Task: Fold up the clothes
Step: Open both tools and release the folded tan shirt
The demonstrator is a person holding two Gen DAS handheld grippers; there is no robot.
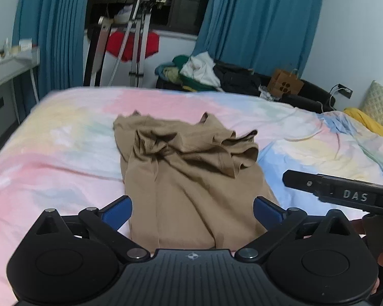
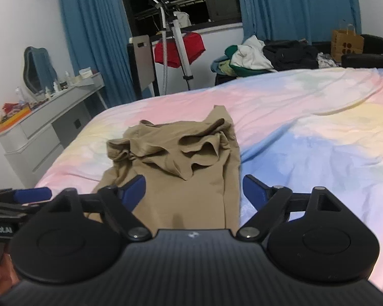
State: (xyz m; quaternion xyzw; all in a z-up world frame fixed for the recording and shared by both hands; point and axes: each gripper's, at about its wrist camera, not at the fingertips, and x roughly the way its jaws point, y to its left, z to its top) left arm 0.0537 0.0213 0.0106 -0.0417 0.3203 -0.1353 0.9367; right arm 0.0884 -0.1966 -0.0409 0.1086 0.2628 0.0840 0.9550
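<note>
On the bedsheet (image 1: 63, 158), the tan shirt (image 1: 191, 178) stretched lengthwise away from both spread, empty grippers, left gripper (image 1: 192, 210) and right gripper (image 2: 194, 191) equally near its hem.

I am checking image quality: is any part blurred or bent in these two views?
Left wrist view: the bed's far edge and the tan shirt look smeared; fisheye curves the blue curtains. Right wrist view: sharper, yet the bed edge bows.
</note>
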